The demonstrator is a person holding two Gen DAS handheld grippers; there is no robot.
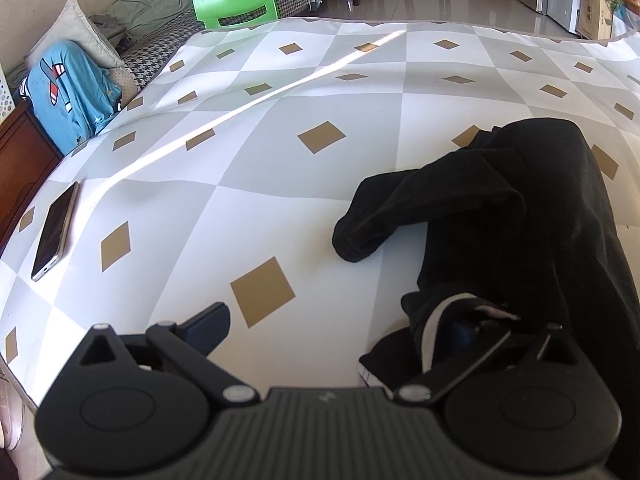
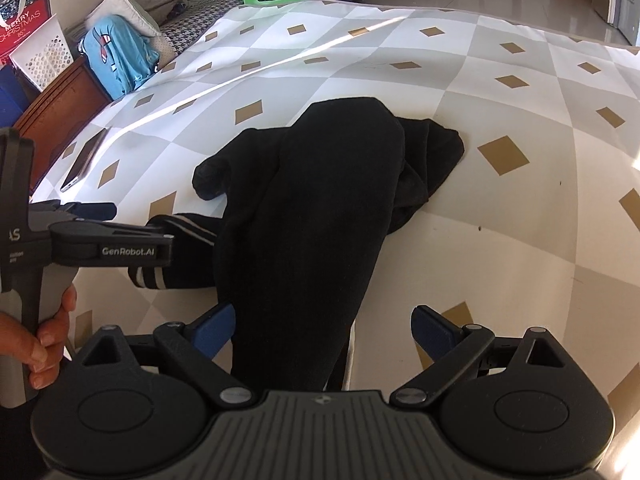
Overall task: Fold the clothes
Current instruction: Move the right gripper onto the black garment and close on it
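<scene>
- Between the spread fingers of the right gripper (image 2: 323, 330) runs the black garment (image 2: 320, 200), rumpled on the checked table cover (image 2: 500, 240); nothing is pinched.
- Left gripper (image 1: 344, 320) is likewise wide, one finger under the striped cuff (image 2: 168, 276).
- Best pinch both edges evenly before lifting.
- Lettering reads "GenRobot.AI"; a bag (image 2: 22, 20) says "MERRY CHRISTMAS".

The desk (image 1: 280, 92) is free to the left of the black garment (image 1: 520, 208), up to a phone (image 1: 54, 232) near the left edge. Behind and right of the garment, the cloth is bare too.
</scene>
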